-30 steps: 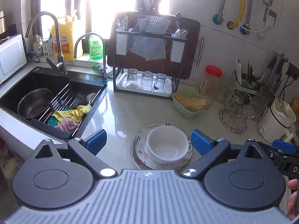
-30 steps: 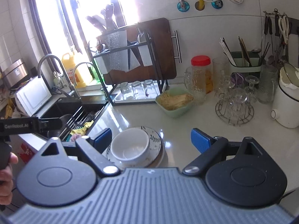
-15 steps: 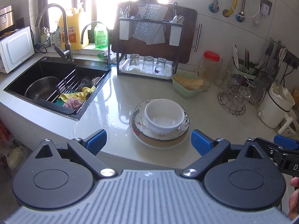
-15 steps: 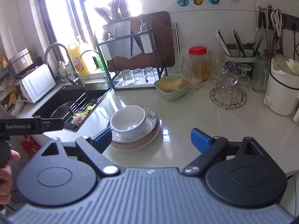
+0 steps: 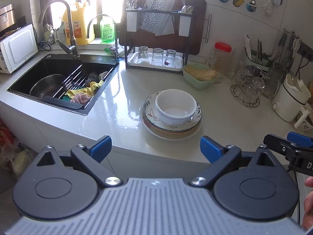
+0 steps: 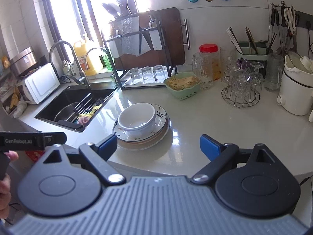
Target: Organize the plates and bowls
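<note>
Evidently the sink [image 5: 64, 78] at left stays clear of the work; the left gripper [image 5: 155, 146] hangs short of the counter edge, jaws wide and empty. Centre counter, the white bowl [image 5: 176, 106] sits nested on the stacked plates [image 5: 172, 129], probably gathered for tidy storage. The right gripper [image 6: 158, 145] likewise gapes, holding nothing.

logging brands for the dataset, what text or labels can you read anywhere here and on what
"GenRobot.AI": on the arm of the left tongs, seen from the right wrist.
"D": start of a cut-off word on the right tongs, seen from the left wrist.
Yellow jug label: too blurred.
Green bottle label: too blurred.
</note>
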Demonstrator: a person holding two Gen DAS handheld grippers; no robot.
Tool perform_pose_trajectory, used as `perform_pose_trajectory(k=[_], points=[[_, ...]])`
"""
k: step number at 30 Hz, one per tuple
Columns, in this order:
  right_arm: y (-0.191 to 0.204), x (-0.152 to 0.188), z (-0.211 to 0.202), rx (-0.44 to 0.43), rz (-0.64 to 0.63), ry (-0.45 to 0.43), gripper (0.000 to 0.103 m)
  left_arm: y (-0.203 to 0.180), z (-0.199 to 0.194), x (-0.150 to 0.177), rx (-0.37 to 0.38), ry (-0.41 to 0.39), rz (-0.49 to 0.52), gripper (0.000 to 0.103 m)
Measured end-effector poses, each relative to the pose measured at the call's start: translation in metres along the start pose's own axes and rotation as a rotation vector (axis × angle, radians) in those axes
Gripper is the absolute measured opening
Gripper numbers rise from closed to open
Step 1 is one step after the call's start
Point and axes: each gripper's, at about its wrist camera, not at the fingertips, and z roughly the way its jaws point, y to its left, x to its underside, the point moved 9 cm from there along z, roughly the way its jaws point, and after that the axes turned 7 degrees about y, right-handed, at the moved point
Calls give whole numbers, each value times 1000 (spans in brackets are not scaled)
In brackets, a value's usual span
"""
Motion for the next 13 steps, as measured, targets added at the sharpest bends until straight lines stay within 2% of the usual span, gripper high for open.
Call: perform_pose_trajectory(k=[5, 13], points=[[-1, 1, 1, 14, -1, 0, 93, 0, 3, 10, 43, 30, -27, 99], [0, 2, -1, 10, 4, -9, 93, 10, 0, 1, 14, 17, -34, 99]])
